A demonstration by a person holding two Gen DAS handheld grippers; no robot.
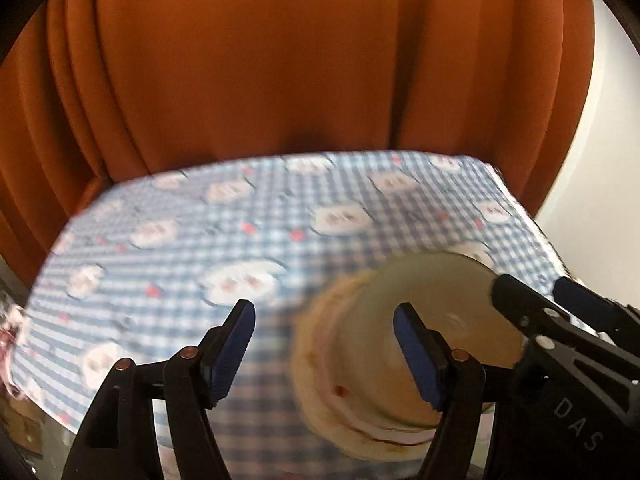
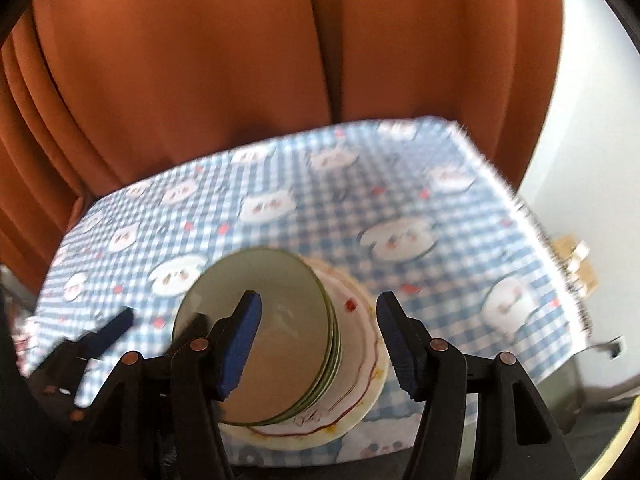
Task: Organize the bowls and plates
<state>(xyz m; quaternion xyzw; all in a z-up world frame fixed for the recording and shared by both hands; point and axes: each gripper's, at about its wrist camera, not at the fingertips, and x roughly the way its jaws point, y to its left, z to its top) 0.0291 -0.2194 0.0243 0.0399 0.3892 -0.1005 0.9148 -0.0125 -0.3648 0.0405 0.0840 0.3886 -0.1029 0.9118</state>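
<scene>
A stack of pale bowls with green rims (image 2: 280, 280) rests on a white plate with a wavy red trim (image 2: 360, 344) near the front edge of the table. My right gripper (image 2: 320, 302) hangs open over the stack's right side, and nothing is pinched between its blue pads. My left gripper (image 1: 324, 312) is open too, mostly over bare cloth. Its right finger stands in front of the bowls (image 1: 440, 292) and the red-trimmed plate (image 1: 320, 360). Each view catches the other gripper: the right gripper (image 1: 536, 286) at the stack's far right, the left gripper (image 2: 158, 322) at its left.
A blue checked tablecloth (image 2: 360, 200) with cartoon faces covers the table. Orange curtains (image 1: 280, 60) hang close behind the far edge. A white wall (image 2: 592, 140) and a small cardboard box (image 2: 576, 256) lie past the table's right edge.
</scene>
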